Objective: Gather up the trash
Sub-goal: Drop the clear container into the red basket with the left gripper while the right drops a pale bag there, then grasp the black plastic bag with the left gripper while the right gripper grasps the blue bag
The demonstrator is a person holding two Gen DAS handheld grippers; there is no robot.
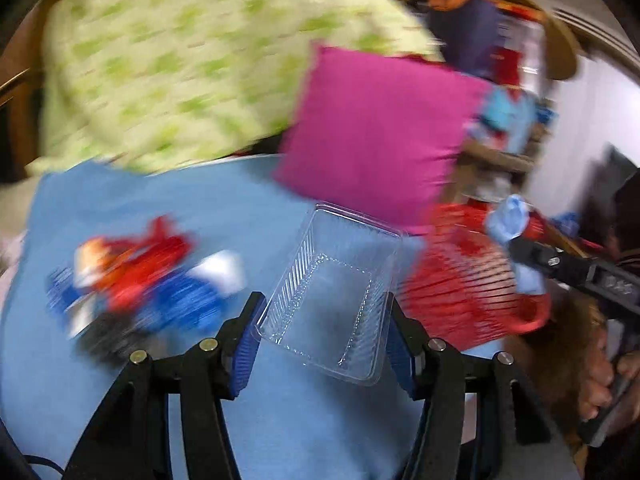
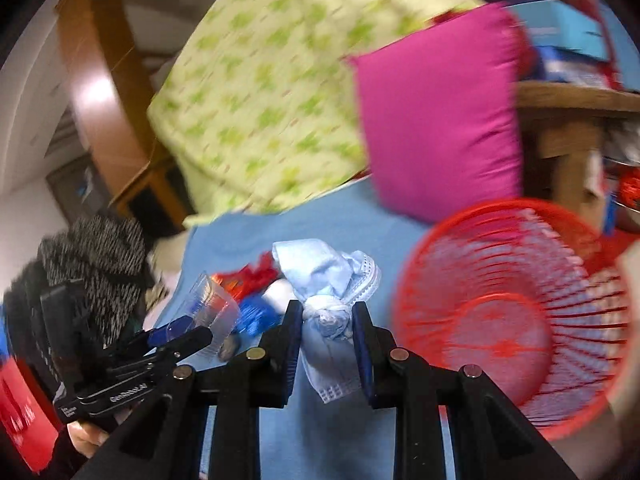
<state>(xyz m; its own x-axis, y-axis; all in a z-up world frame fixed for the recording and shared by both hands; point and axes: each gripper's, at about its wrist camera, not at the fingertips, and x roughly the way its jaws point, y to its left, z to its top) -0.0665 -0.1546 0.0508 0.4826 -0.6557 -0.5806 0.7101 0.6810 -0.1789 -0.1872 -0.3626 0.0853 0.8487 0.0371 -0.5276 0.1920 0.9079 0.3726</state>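
A clear plastic tray hangs above the blue bedsheet, tilted, with my left gripper shut on its two long sides. My right gripper is shut on a crumpled light-blue paper wad, also held in the air. A red mesh basket lies on the sheet just right of the wad. The left wrist view has the same basket to the right of the tray, with the blue wad over it. Red and blue wrappers lie blurred on the sheet to the left.
A magenta cushion and a green-patterned blanket rest at the back of the bed. A wooden shelf unit with clutter stands behind the basket. A person's hand grips the right tool at the bed's edge.
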